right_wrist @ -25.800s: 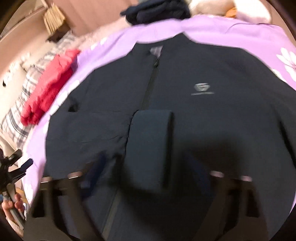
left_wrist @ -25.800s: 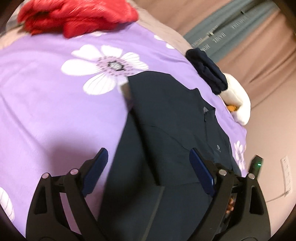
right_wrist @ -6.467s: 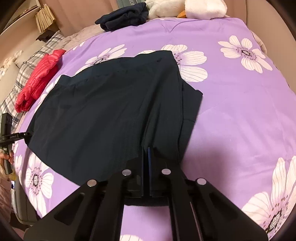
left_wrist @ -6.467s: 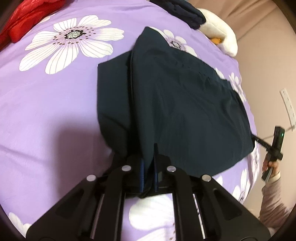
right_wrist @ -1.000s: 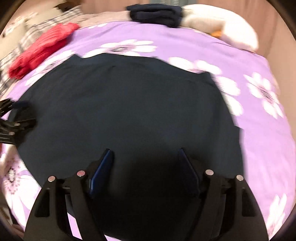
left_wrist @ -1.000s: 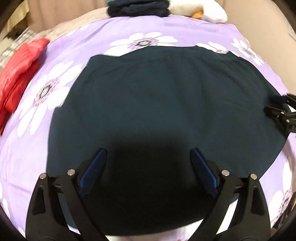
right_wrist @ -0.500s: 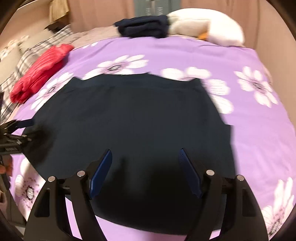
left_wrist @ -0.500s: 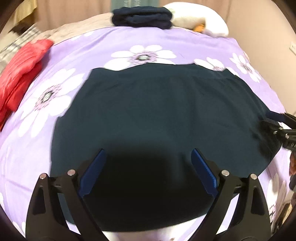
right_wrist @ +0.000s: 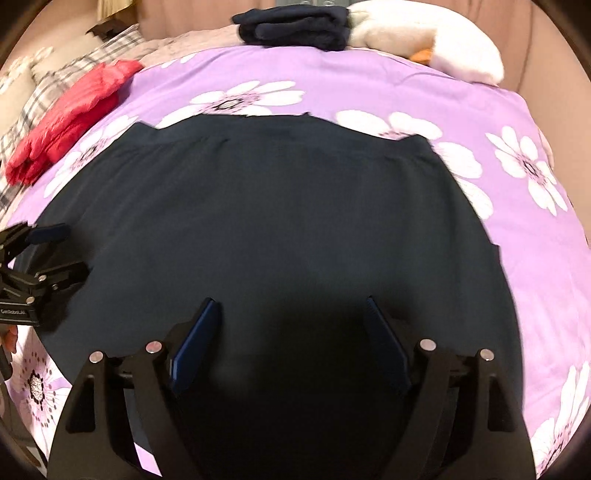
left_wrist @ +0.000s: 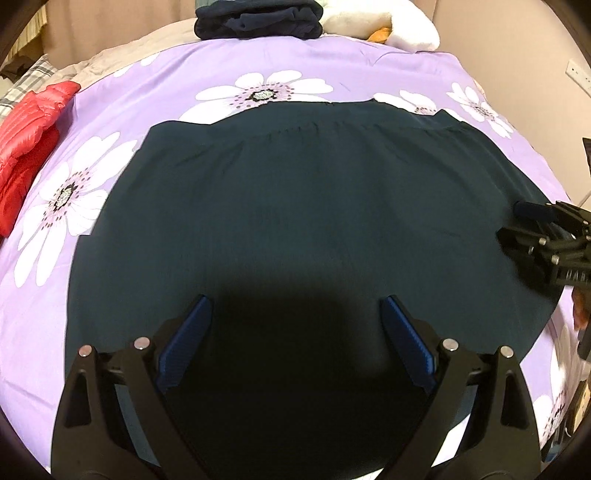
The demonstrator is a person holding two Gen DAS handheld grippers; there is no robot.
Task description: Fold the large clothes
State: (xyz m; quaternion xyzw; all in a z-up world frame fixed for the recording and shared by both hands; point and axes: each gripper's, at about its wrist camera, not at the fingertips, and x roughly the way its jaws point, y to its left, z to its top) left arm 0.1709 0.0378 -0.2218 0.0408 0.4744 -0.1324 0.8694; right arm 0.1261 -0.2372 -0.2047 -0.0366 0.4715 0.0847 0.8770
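A dark navy jacket lies folded flat in a wide rectangle on the purple flowered bedspread; it also fills the right wrist view. My left gripper is open and empty above its near edge. My right gripper is open and empty, also above the near part. The right gripper shows at the right edge of the left wrist view. The left gripper shows at the left edge of the right wrist view.
A red puffer jacket lies at the left side of the bed, also in the right wrist view. A folded dark garment and a white plush toy lie at the far edge.
Both grippers have pulled back and risen a little from the jacket, so more bedspread shows beyond it. Both stay open. The jacket has not moved.
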